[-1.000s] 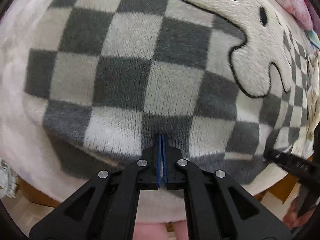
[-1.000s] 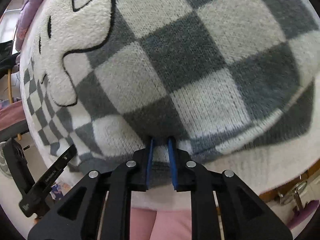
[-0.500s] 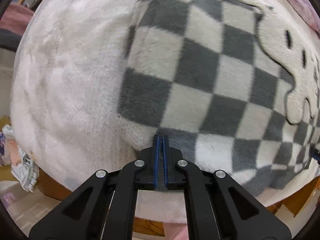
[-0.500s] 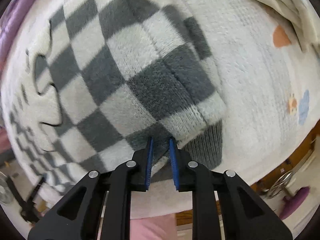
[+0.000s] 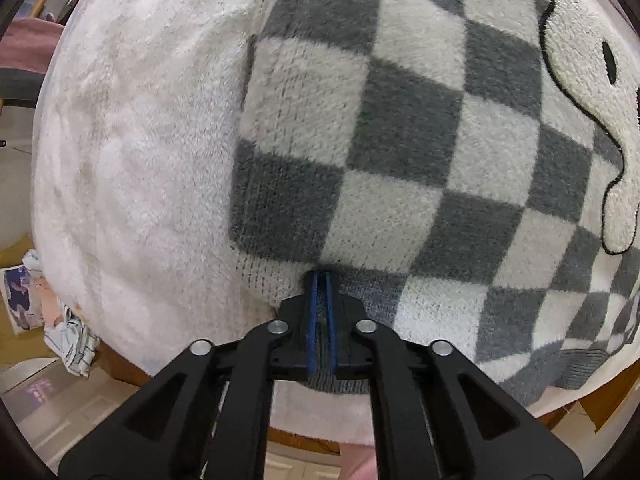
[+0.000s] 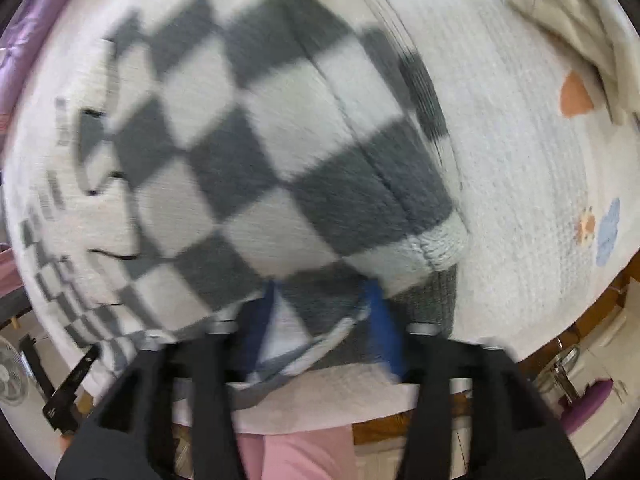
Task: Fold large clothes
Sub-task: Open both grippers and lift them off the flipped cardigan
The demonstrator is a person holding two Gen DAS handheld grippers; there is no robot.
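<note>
A grey-and-white checked sweater (image 5: 400,140) with a white ghost motif (image 5: 580,80) lies flat on a white fleece blanket (image 5: 140,160). My left gripper (image 5: 321,280) points down at the near hem beside the sweater's left edge. Its jaws are opening, but the narrow gap is still filled by grey ribbed hem. In the blurred right wrist view the sweater (image 6: 260,160) ends at a folded right corner. My right gripper (image 6: 320,288) is over the hem there. Its jaws are opening wide, with cloth lying loose between the blue pads (image 6: 380,312).
A beige cloth (image 6: 560,8) lies on the printed white cover (image 6: 520,160) at the far right. The wooden bed edge (image 5: 304,440) runs below both grippers. The person's pink clothing (image 6: 300,452) shows at the bottom. Papers and a rag (image 5: 68,332) lie on the floor.
Both grippers have shifted outward along the hem, so the sweater's left and right edges now show. The right jaws have spread wide off the cloth; the left gap has widened slightly.
</note>
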